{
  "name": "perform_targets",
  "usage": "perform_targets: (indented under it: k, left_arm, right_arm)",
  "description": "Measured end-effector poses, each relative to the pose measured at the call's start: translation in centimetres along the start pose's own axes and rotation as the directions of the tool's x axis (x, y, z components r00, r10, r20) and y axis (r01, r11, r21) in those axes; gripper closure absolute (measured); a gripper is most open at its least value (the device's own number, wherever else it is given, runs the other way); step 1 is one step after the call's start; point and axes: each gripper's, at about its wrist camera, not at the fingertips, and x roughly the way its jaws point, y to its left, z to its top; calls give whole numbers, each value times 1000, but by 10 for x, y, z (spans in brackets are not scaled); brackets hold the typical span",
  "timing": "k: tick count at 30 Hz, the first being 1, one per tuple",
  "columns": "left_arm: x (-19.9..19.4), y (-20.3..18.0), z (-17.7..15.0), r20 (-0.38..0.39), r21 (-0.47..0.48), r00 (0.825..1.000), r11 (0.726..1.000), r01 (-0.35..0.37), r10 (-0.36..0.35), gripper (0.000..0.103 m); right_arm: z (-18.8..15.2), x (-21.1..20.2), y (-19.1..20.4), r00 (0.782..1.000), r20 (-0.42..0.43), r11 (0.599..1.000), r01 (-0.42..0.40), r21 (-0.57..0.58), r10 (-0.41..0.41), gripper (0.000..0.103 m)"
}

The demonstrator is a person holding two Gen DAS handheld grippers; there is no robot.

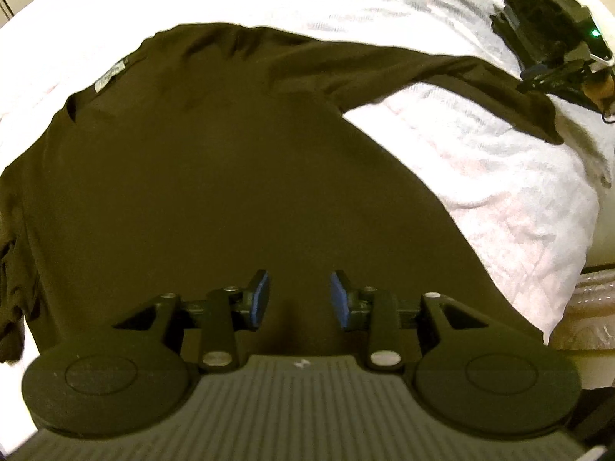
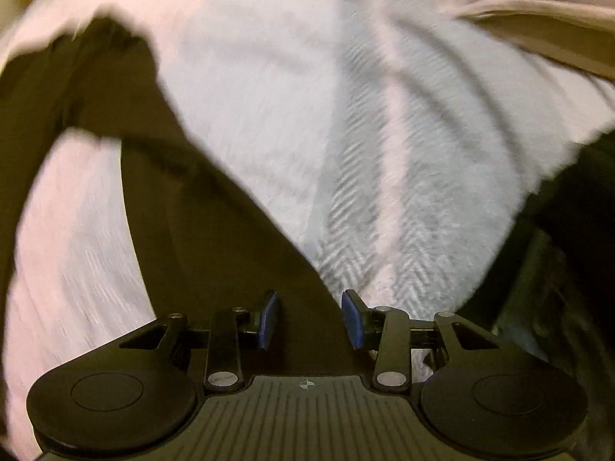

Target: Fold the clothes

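Dark olive-brown long-sleeve shirt (image 1: 215, 176) lies spread flat on a white quilted bedspread (image 1: 480, 176) w/ herringbone texture. Neckline sits at upper left in left wrist view, small pale label (image 1: 110, 75) showing inside the collar. Body mostly smooth, a few shallow wrinkles near the shoulder. One sleeve (image 1: 442, 77) stretched out to the right, cuff end lying on the bedspread near the right gripper (image 1: 553, 73). Other sleeve bunched at the left frame edge.

Left gripper (image 1: 300, 299) points down over the lower body of the shirt, blue pads (image 1: 259, 299) apart, released; fabric seen below the gap, pads not pressing on it.

Right wrist view is motion-blurred. Right gripper's blue pads (image 2: 355, 320) also apart, released; the sleeve's dark fabric runs diag from upper left down under the gap btwn the pads, nothing pinched. Bedspread fills the rest, a beige fabric edge (image 2: 538, 19) at upper right, a dark area at the right edge, can't tell what.
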Motion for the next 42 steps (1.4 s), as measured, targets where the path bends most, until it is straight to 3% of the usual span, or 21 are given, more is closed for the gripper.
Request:
perform_targets:
  k: [2, 5, 6, 7, 10, 12, 13, 15, 20, 21, 23, 25, 26, 28, 32, 35, 36, 37, 41, 42]
  left_arm:
    - [2, -1, -1, -10, -2, 1000, 1000, -3, 3, 72]
    - [4, -3, -2, -20, -6, 1000, 1000, 0, 0, 72]
    - [5, -4, -2, -20, -4, 1000, 1000, 2, -2, 72]
    - [6, -5, -1, -21, -2, 1000, 1000, 4, -4, 72]
    - [8, -7, 4, -15, 14, 1000, 1000, 12, -12, 72]
    - [8, -10, 10, -2, 30, 1000, 999, 17, -17, 72]
    - [9, -12, 13, 4, 38, 1000, 999, 20, -20, 72]
    - [8, -16, 18, 20, 47, 999, 999, 24, -25, 72]
    - [7, -18, 20, 30, 55, 999, 998, 43, -45, 72]
    - [8, -19, 18, 23, 60, 999, 997, 46, -47, 72]
    - [8, -19, 14, 7, 75, 999, 996, 44, -45, 72]
    - [6, -16, 8, -1, 76, 999, 996, 37, -37, 72]
    - [5, -14, 5, -6, 76, 999, 997, 33, -33, 72]
    - [5, -10, -1, -19, 65, 1000, 998, 26, -25, 72]
    - [4, -7, -8, -32, 54, 999, 998, 18, -16, 72]
    - [4, -9, -6, -21, 55, 1000, 998, 23, -22, 72]
    - [4, -10, -4, -15, 55, 1000, 998, 26, -25, 72]
    - [4, -12, -3, -12, 58, 1000, 998, 30, -29, 72]
    - [4, -20, 2, -5, 72, 999, 996, 43, -42, 72]
    - [4, -22, 3, -5, 76, 999, 996, 46, -45, 72]
  right_arm:
    - [1, 10, -7, 998, -44, 999, -34, 11, 34, 63]
    - [-4, 10, -16, 992, -48, 986, -114, 122, 121, 66]
    - [-7, 7, -16, 990, -46, 983, -125, 136, 132, 88]
    - [-7, 3, -14, 991, -49, 986, -116, 122, 123, 98]
    - [-2, -22, -4, 998, -10, 998, -57, 29, 57, 100]
    - [10, -55, 1, 991, 110, 996, 84, -42, -79, 100]
    - [15, -74, 6, 969, 191, 982, 175, -68, -159, 100]
    - [14, -113, 24, 870, 379, 927, 367, -73, -314, 100]
    - [-54, -105, 82, 779, 453, 837, 535, -118, -434, 100]
    - [-67, -100, 92, 771, 453, 823, 553, -129, -447, 100]
    - [-92, -60, 95, 855, 309, 856, 483, -183, -416, 100]
    - [-116, -24, 98, 903, 152, 877, 428, -219, -402, 99]
    - [-125, -15, 98, 913, 102, 890, 408, -205, -395, 99]
    - [-132, -14, 93, 925, 57, 917, 381, -118, -376, 98]
    - [-131, -36, 78, 935, 70, 934, 337, 122, -347, 91]
    - [-117, -56, 72, 921, 163, 924, 316, 215, -353, 59]
    - [-111, -61, 72, 914, 195, 923, 310, 229, -355, 42]
    - [-103, -58, 74, 915, 206, 929, 304, 210, -346, 37]
    - [-71, -47, 82, 919, 245, 950, 285, 129, -309, 37]
    - [-69, -37, 84, 927, 221, 953, 287, 100, -302, 37]
